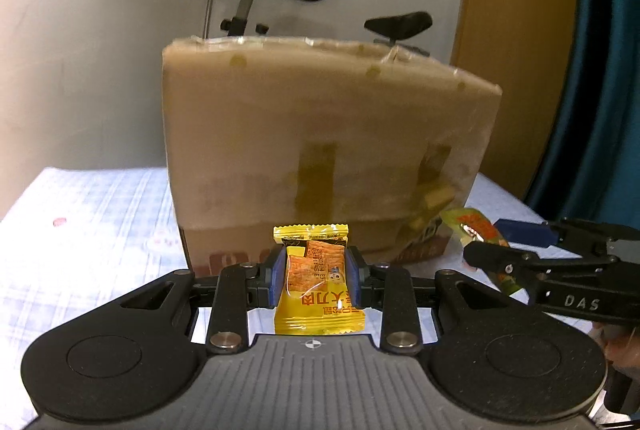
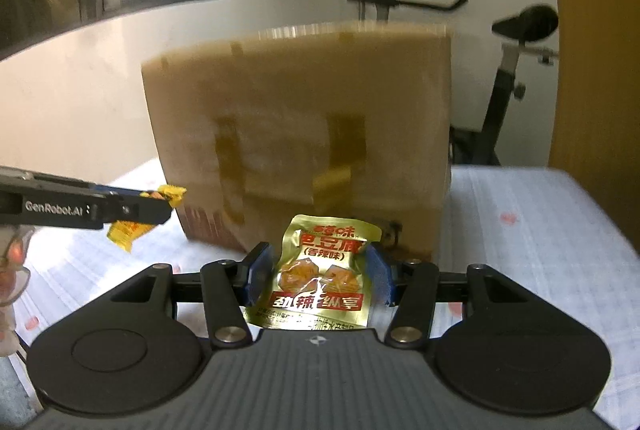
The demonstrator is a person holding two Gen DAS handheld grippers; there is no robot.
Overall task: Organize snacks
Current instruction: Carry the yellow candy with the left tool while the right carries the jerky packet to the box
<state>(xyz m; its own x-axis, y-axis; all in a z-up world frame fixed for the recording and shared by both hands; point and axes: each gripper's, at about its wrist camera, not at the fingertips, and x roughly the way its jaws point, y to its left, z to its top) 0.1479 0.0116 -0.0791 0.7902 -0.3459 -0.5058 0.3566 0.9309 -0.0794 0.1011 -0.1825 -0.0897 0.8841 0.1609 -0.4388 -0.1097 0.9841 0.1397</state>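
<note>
Snacks are held in both claws: a yellow packet (image 1: 318, 282) is pinched in the left claw (image 1: 316, 280), a gold pouch (image 2: 322, 276) is clamped in the right claw (image 2: 318, 276). Both are carried above the table (image 1: 100, 214), in front of a cardboard box (image 1: 320, 150). Step judged: transport to the box. Next, a lift over the rim is needed before release.

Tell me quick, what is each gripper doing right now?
Left gripper: closed on the yellow snack packet.
Right gripper: closed on the gold snack pouch.
</note>
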